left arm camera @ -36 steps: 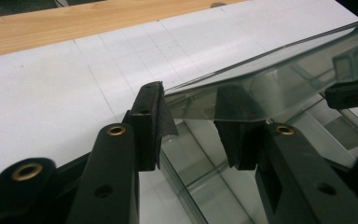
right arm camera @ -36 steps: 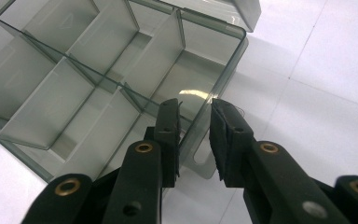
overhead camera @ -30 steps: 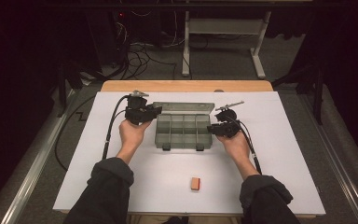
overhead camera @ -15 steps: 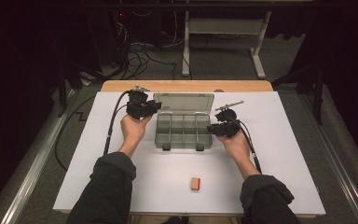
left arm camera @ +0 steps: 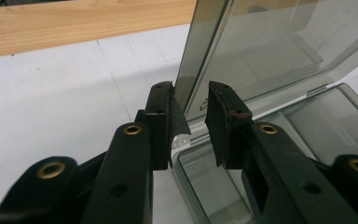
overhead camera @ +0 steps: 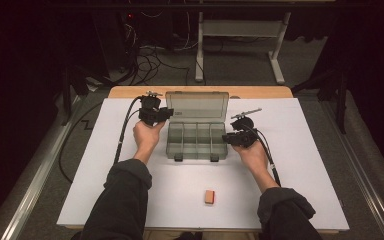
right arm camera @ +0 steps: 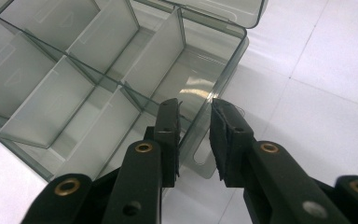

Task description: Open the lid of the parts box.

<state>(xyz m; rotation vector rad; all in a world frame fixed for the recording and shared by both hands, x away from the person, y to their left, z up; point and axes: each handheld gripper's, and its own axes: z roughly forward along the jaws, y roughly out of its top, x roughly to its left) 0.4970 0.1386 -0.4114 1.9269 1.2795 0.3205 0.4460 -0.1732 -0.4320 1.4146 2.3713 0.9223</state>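
A lab or recording workspace, by the look of it: the tabletop [overhead camera: 130,190] is a wooden board covered with a white sheet, set on grey carpet [overhead camera: 240,70] in a dim room with dark surroundings. Behind it, loose black cables [overhead camera: 150,65] sprawl across the floor beside the white metal legs of another desk [overhead camera: 277,50], possibly height-adjustable.

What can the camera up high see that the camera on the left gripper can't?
The high view alone takes in the small orange block lying near the table's front edge, the person's two hands, and the right gripper at the box's right side. The left gripper view alone shows, close up, the raised lid's edge standing in the gap between the left gripper's open jaws. Both share the clear divided box with its lid up on the white table.
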